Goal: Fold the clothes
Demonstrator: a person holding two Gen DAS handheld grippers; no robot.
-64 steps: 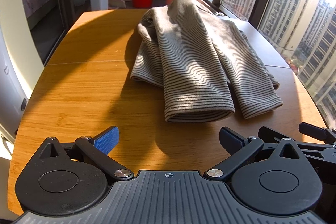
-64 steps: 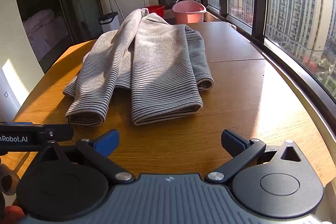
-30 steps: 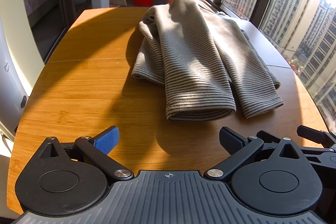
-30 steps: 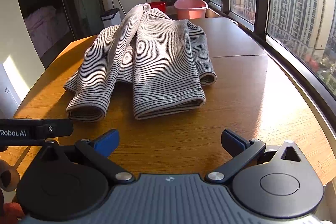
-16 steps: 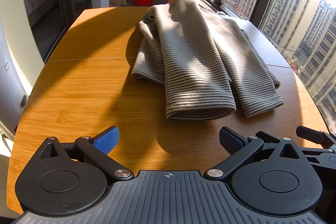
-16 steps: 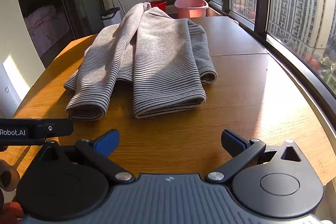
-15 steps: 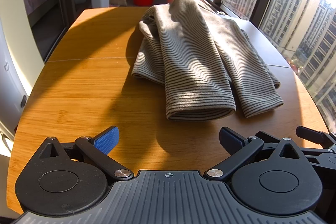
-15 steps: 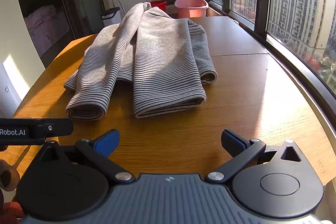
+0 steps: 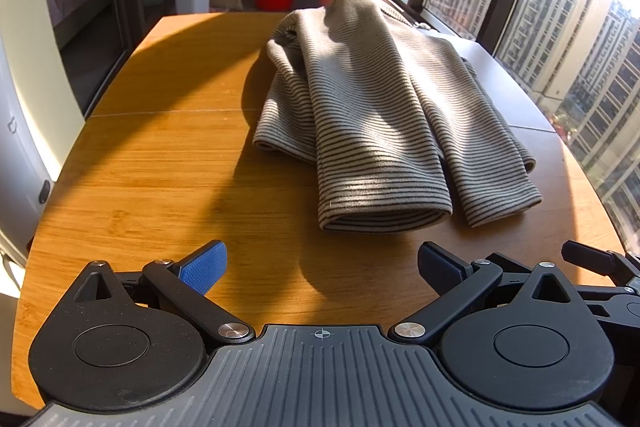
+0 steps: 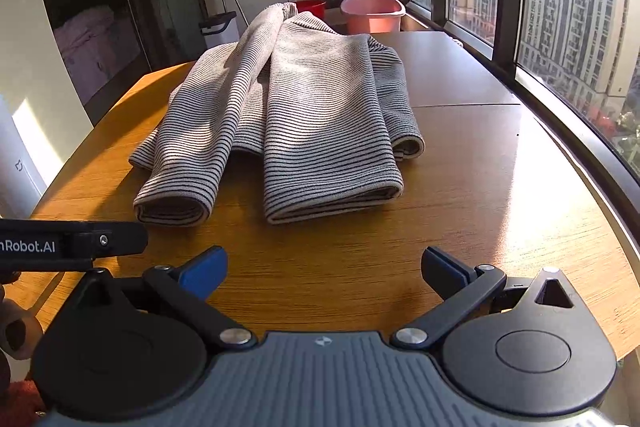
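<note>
The grey-and-black striped knit sweater lies mid-table on the round wooden table, long axis running away from both empty, spread-jawed grippers, left gripper and right gripper about equally near.

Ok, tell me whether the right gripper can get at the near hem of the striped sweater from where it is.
Probably yes. The right gripper has its jaws open, and only bare wooden table lies between it and the striped sweater, whose near hem faces it.
</note>
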